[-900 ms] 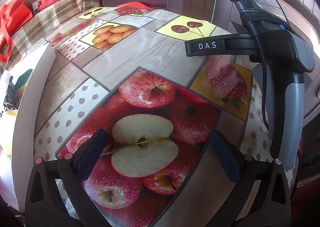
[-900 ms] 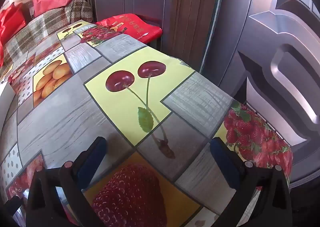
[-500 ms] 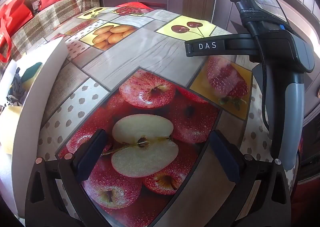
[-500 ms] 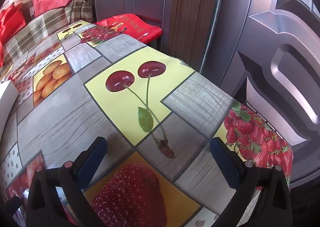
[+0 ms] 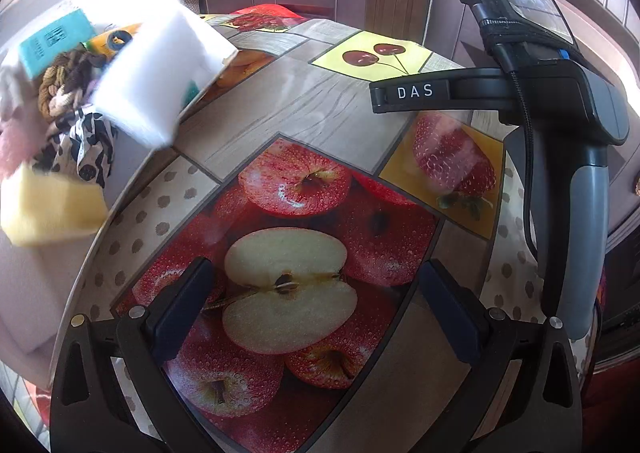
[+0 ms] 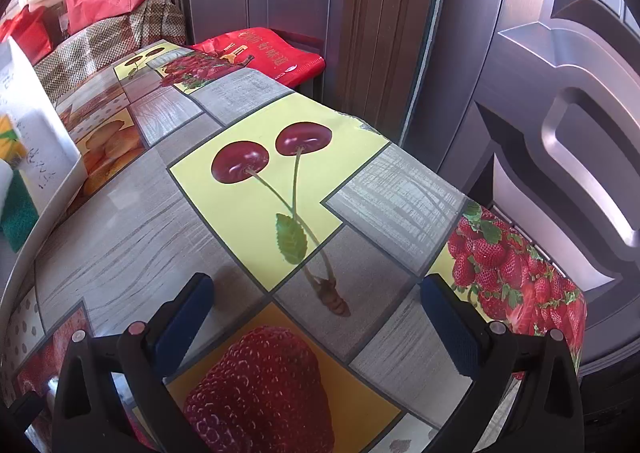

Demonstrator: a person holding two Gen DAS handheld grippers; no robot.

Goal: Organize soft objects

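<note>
A white box (image 5: 24,293) stands tipped at the nine to eleven o'clock edge of the left wrist view, with soft things at its mouth, all motion-blurred. A white sponge block (image 5: 156,73) is foremost, toward ten o'clock. Behind it lie a teal sponge (image 5: 52,39), a braided brown cord (image 5: 60,93) and a black-spotted white cloth (image 5: 86,145). A yellow sponge (image 5: 48,209) sits lowest, at nine o'clock, beside something pink (image 5: 16,137).
</note>
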